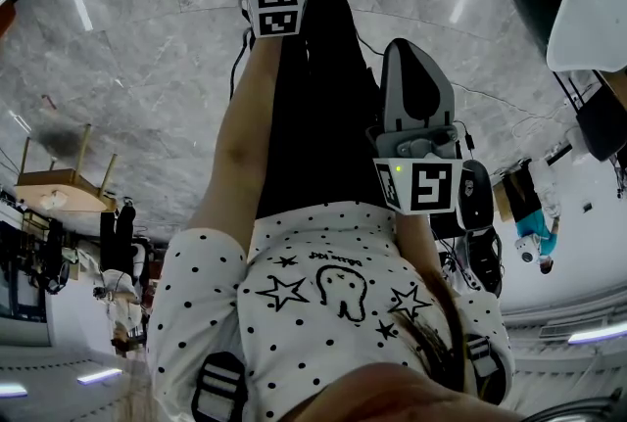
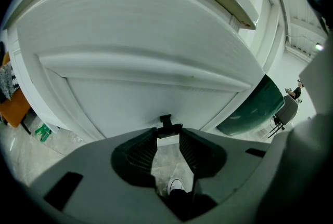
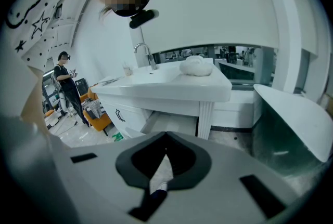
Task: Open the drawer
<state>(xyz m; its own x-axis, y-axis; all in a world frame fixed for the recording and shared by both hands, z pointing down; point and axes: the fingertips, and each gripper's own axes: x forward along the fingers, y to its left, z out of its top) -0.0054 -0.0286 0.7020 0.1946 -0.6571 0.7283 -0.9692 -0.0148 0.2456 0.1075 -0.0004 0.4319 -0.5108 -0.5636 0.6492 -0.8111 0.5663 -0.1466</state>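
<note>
Apparently the left gripper (image 2: pixel 168 133) is pinching the small black handle (image 2: pixel 165 121) of the white drawer (image 2: pixel 156 95) at its jaw tips, though the contact is hard to make out. Meanwhile the right gripper (image 3: pixel 166 140) is hovering apart from the drawer, its jaws pressing together on nothing.

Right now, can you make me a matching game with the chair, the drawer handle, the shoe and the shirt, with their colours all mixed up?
Things:
1. chair
2. drawer handle
3. shoe
4. shirt

Colours:
A. black
B. white with black dots
C. orange
D. plain white

Pairs: 1-C, 2-A, 3-D, 4-B
</note>
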